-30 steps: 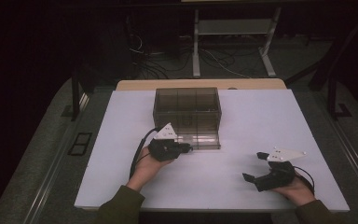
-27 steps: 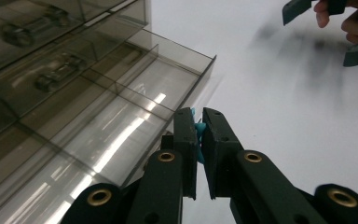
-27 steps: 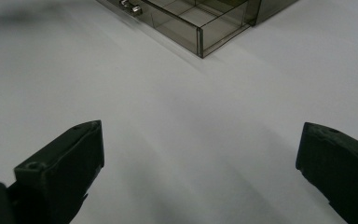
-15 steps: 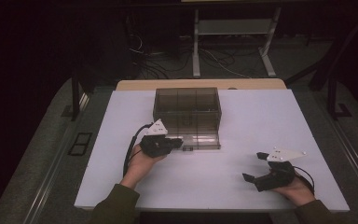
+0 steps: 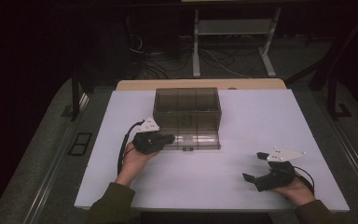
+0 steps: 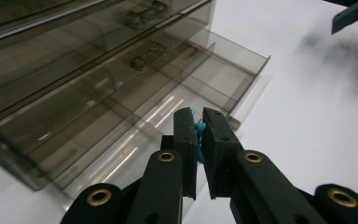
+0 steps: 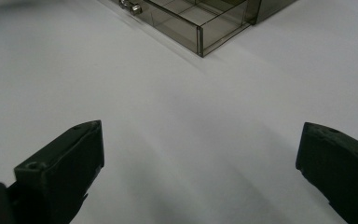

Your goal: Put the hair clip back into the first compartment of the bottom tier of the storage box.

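Observation:
A smoky see-through drawer box (image 5: 187,109) stands at the middle of the white table (image 5: 261,121), its bottom drawer (image 5: 193,140) pulled out toward me. My left gripper (image 5: 168,138) is at the drawer's front left corner, jaws pointing right. Seen from the left gripper view, this gripper (image 6: 198,119) is shut on a small blue thing (image 6: 196,128) above the open drawer (image 6: 205,70). My right gripper (image 5: 254,167) rests near the table's front right, open and holding nothing. The right gripper view has the wide-apart jaws (image 7: 200,144) over bare table, with the drawer's corner (image 7: 200,23) far ahead.
A wooden tabletop edge (image 5: 200,84) runs behind the white surface. Beyond it, a metal stand (image 5: 233,28) and cables (image 5: 154,65) sit on the dark floor. Bare white surface lies between the two grippers and to the right of the box.
My left gripper has shifted a little left and farther up the table, staying by the drawer front. The right gripper has not moved.

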`<state>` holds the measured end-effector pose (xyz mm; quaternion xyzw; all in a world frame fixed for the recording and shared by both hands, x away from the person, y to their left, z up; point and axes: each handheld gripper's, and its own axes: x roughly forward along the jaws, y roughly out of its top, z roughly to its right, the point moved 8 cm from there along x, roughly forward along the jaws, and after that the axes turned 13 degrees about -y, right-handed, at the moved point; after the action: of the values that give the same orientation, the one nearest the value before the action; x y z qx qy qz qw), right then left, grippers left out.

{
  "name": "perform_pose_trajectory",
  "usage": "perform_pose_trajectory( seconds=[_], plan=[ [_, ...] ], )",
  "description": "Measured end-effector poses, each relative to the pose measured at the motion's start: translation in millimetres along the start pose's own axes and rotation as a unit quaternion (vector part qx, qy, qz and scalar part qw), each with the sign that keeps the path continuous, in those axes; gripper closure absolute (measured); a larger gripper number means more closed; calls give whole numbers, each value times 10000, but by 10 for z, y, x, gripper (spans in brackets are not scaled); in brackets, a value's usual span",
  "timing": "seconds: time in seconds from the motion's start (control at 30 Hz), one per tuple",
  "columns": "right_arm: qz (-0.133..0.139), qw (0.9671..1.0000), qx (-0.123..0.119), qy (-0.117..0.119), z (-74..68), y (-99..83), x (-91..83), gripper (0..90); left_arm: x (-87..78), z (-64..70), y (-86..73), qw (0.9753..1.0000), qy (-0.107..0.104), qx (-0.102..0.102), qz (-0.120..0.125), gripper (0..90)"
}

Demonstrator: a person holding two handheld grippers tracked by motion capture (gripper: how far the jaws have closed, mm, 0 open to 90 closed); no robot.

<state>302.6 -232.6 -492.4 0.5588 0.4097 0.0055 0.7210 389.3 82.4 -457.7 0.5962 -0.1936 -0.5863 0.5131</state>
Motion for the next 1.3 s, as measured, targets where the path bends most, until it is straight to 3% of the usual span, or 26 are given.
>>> perform_pose_trajectory(
  seconds=[0.23,0.77,1.3],
  plan=[
    [4,10000,-4,-5,0,1,-2,4,-38,-93,-38,9998,174,-26,-28,834],
    [-6,10000,-23,-9,-6,-3,2,4,-10,-274,-112,9992,360,-158,-79,833],
    [-23,10000,-42,-13,-5,-7,5,4,115,-358,-167,9988,391,-242,-182,832]
  ],
)
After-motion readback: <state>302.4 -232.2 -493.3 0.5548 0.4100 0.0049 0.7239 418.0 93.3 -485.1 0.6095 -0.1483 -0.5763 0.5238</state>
